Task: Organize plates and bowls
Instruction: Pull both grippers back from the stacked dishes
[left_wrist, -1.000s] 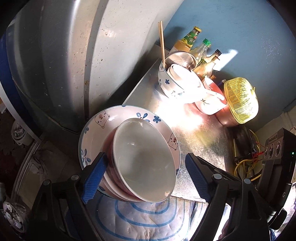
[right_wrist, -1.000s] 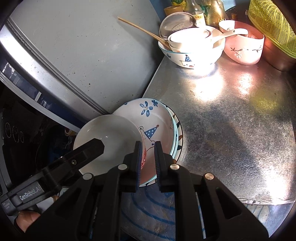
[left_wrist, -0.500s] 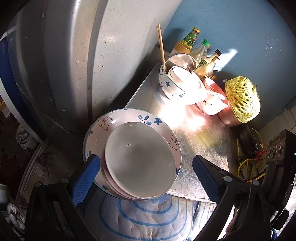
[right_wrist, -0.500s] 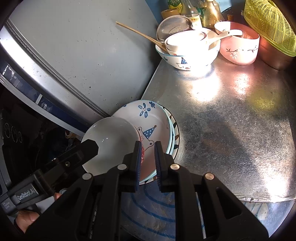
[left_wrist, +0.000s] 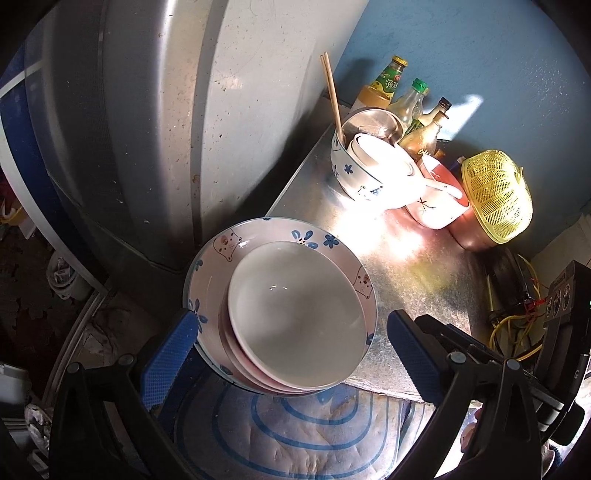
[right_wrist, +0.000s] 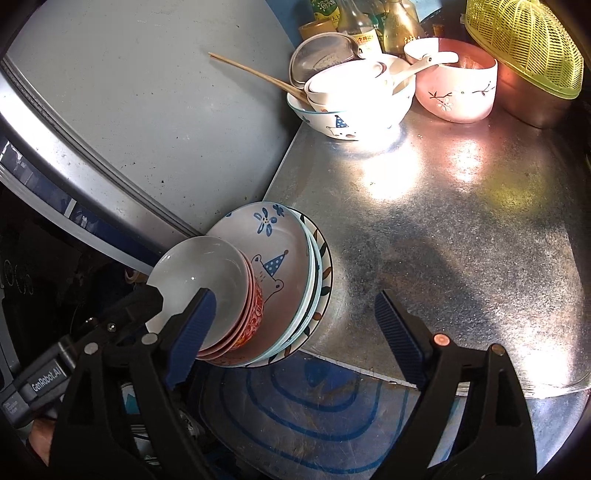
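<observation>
A stack of patterned plates (left_wrist: 225, 243) (right_wrist: 284, 254) sits at the near left corner of the metal counter (right_wrist: 461, 229), overhanging its edge. Several nested pink bowls topped by a white bowl (left_wrist: 295, 314) (right_wrist: 199, 266) rest on the plates. My left gripper (left_wrist: 286, 354) is open, its blue pads on either side of the stack without touching it. My right gripper (right_wrist: 290, 332) is open and empty, just in front of the stack. The left gripper's finger (right_wrist: 122, 314) shows in the right wrist view beside the white bowl.
At the back stand a blue-patterned bowl with smaller bowls and chopsticks (left_wrist: 364, 173) (right_wrist: 351, 99), a pink flowered bowl with a spoon (right_wrist: 456, 86), a yellow basket on a metal pot (left_wrist: 495, 195), and several bottles (left_wrist: 410, 107). A grey appliance wall (left_wrist: 166, 129) rises on the left. A blue-ringed mat (right_wrist: 314, 398) lies below.
My right gripper has opened from shut. The white bowl has settled from tilted to level on the stack. My left gripper has drawn back a little, still open.
</observation>
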